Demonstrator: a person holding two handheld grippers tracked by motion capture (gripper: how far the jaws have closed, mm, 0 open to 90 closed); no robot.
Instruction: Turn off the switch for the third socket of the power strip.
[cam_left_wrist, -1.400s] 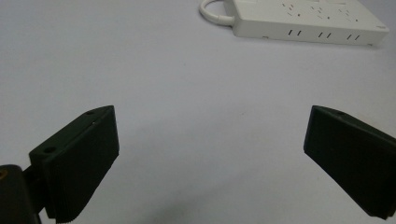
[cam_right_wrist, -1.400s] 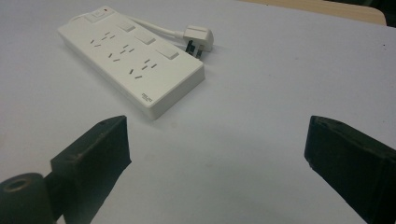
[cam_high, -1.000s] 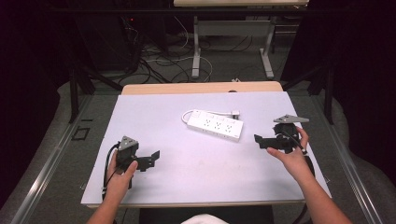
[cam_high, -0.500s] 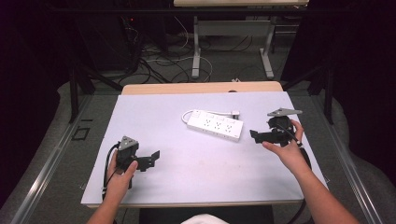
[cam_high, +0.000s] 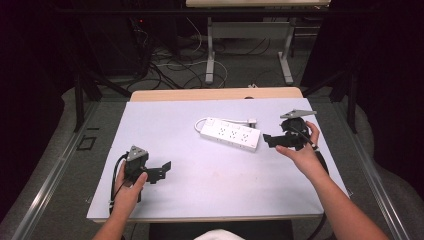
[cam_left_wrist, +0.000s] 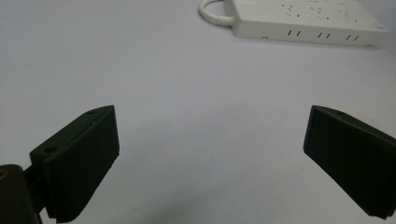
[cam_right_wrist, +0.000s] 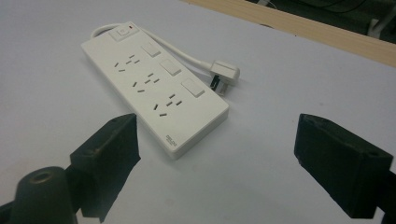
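A white power strip (cam_high: 230, 134) lies flat near the middle of the table, its cord looped behind it and its plug (cam_right_wrist: 225, 73) resting beside its far edge. My right gripper (cam_high: 270, 140) is held just right of the strip's end, raised off the table, jaws wide open and empty; in the right gripper view the power strip (cam_right_wrist: 154, 88) lies ahead between them. My left gripper (cam_high: 160, 171) rests at the front left, open and empty, well away from the power strip (cam_left_wrist: 303, 21).
The table has a pale sheet (cam_high: 190, 165) over it, with a wooden edge (cam_high: 215, 94) at the back. Beyond it stand desk legs and floor cables (cam_high: 170, 65). Bare sheet lies between the two grippers.
My right gripper has lifted and moved left and away from the person, closer to the strip's right end. The left gripper has stayed put.
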